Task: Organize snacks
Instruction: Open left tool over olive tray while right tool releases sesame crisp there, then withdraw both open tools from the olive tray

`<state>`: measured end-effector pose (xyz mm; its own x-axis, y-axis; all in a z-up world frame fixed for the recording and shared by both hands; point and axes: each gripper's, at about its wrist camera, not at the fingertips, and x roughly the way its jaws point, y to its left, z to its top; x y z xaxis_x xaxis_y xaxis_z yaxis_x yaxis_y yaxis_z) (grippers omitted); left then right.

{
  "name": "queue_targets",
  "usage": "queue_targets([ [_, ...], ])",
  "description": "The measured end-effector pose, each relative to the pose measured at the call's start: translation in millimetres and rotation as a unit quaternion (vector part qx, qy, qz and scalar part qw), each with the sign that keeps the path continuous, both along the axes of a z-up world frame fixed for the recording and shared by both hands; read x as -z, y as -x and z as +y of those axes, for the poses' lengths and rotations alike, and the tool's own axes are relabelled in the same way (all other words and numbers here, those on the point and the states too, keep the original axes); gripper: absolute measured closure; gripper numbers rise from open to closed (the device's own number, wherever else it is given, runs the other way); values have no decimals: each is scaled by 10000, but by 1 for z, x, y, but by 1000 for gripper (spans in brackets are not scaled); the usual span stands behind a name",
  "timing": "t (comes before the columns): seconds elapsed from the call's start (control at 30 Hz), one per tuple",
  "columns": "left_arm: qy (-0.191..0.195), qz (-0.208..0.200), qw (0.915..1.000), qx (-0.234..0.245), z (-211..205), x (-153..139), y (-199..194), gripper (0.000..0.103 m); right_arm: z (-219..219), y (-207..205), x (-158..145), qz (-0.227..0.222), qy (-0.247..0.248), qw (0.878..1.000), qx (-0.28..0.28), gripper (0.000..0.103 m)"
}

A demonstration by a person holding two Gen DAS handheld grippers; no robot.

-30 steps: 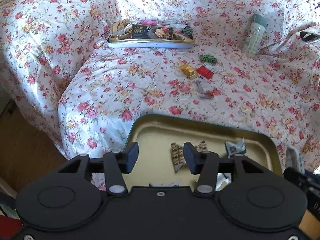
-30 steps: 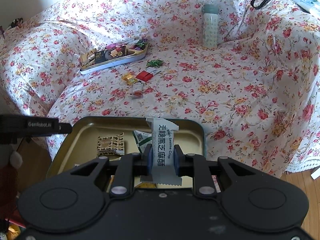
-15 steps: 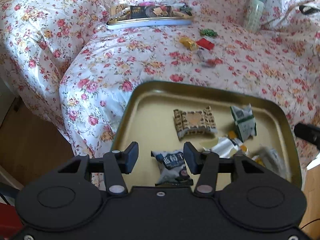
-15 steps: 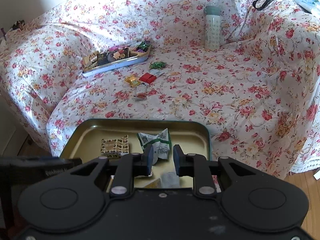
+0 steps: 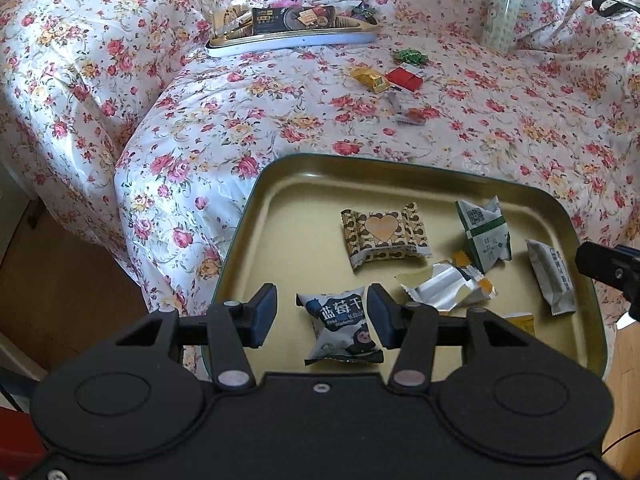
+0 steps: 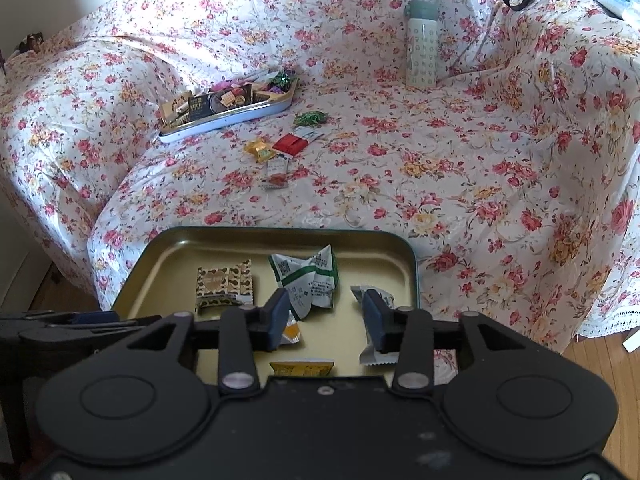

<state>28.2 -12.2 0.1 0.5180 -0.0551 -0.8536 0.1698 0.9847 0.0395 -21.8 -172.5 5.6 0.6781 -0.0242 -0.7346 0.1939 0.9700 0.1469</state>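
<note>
R gripper (image 6: 325,316) had a white sesame-crisp bar (image 6: 374,326) clamped a sec ago; jaws have just been opening, now half apart, nothing between, bar lying in gold tray (image 6: 404,240) at R finger. L gripper (image 5: 322,315) now lower over tray, jaws mid-wide, blueberry pkt (image 5: 340,326) between pads, unpinched. Tray also holds heart-print pkt (image 5: 384,234), green-white pkt (image 5: 482,236), silver wrapper (image 5: 444,290). Far white tray (image 6: 256,110) heaped w/ snacks

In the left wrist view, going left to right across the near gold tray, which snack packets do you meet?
Blueberry packet between the open left gripper's fingers → brown heart-print packet → silver wrapper → green-and-white packet → white sesame crisp packet, all in the gold tray.
</note>
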Motion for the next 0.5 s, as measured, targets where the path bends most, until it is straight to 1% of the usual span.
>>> queue_targets([
  [0.13, 8, 15, 10000, 21, 0, 0, 1, 46, 0, -1, 2, 69, 3, 10000, 6, 49],
  [0.37, 7, 35, 10000, 17, 1, 1, 2, 46, 0, -2, 4, 178, 23, 9998, 43, 43],
  [0.43, 5, 36, 10000, 17, 1, 1, 2, 46, 0, -3, 6, 214, 43, 9998, 50, 37],
  [0.5, 3, 50, 10000, 19, 1, 2, 3, 46, 1, -3, 7, 248, 68, 9997, 49, 36],
])
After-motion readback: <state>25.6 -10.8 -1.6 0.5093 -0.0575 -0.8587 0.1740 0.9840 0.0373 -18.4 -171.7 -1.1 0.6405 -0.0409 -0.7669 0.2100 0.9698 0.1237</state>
